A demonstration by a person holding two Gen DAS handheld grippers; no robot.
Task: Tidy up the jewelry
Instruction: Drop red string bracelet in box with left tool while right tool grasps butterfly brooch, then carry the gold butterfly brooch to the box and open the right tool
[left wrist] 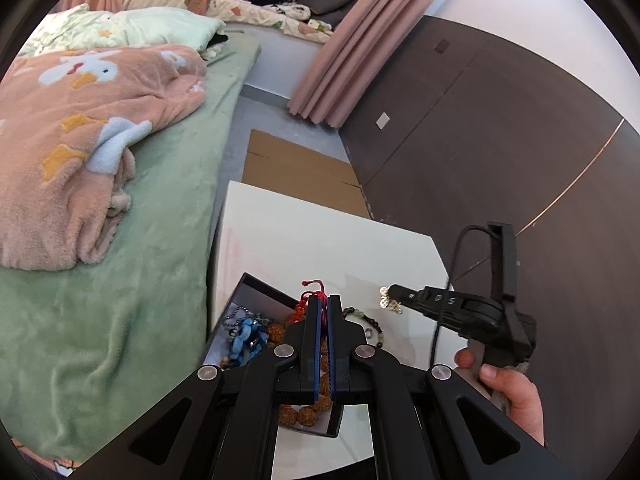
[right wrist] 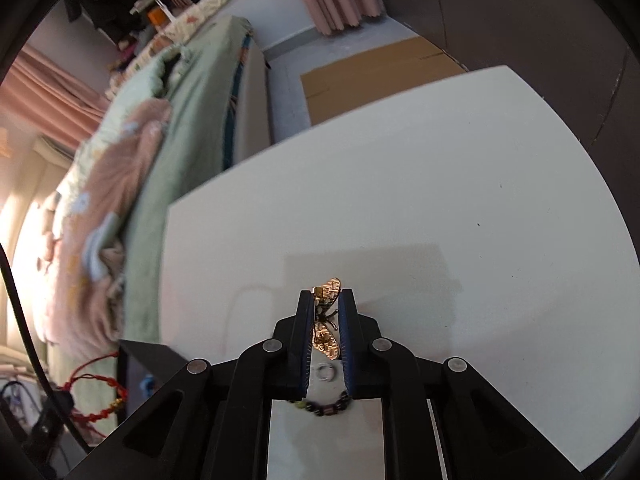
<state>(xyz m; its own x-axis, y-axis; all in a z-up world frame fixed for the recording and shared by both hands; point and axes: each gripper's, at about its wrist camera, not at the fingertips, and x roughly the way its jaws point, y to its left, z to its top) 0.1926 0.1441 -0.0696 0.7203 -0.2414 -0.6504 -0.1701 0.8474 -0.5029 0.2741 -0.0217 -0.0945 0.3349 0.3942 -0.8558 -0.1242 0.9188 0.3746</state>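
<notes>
My left gripper (left wrist: 324, 300) is shut on a red cord bracelet (left wrist: 314, 290) and holds it above a dark open box (left wrist: 256, 286) with a blue bead piece (left wrist: 248, 336), brown beads (left wrist: 304, 416) and a chain inside. My right gripper (right wrist: 328, 294) is shut on a gold butterfly brooch (right wrist: 326, 320) and holds it above the white table (right wrist: 440, 180). In the left wrist view the right gripper (left wrist: 394, 294) shows at the right with the gold brooch (left wrist: 390, 304) at its tip. A dark and green bead bracelet (right wrist: 324, 404) and a small silver ring (right wrist: 325, 372) lie on the table under the right gripper.
A bed with a green sheet (left wrist: 132, 280) and a pink blanket (left wrist: 80, 140) lies left of the table. Flat cardboard (left wrist: 292, 168) is on the floor beyond the table. A dark wall panel (left wrist: 500, 128) and pink curtains (left wrist: 340, 52) stand at the right.
</notes>
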